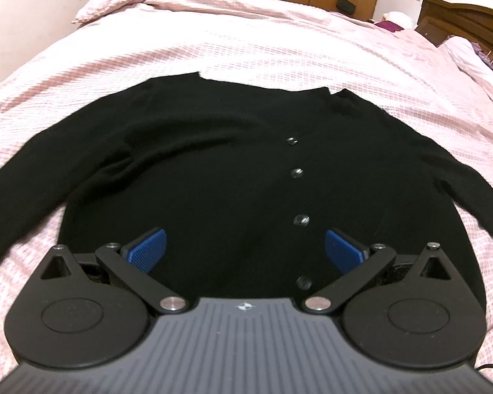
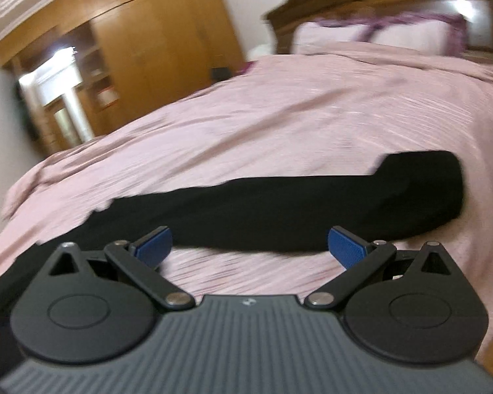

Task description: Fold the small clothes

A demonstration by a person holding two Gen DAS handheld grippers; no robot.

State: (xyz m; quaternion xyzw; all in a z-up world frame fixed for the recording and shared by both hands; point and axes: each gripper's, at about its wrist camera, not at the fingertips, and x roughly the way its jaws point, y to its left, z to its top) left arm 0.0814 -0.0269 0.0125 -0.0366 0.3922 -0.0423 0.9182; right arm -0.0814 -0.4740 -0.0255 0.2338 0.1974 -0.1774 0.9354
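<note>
No fold was seen in the black buttoned knit cardigan point(image 1: 213, 170) spread on the pink waffle-textured bed point(image 1: 279, 49), both the left gripper point(image 1: 245, 251) and right gripper point(image 2: 250, 246) gaping wide and empty.

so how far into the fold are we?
Done: black cardigan lies spread flat, buttoned, on the pink bedspread. In hand: nothing; the left hand-held gripper is open above the hem, the right hand-held gripper open near a sleeve. Left: every fold; both sleeves lie spread out.
</note>
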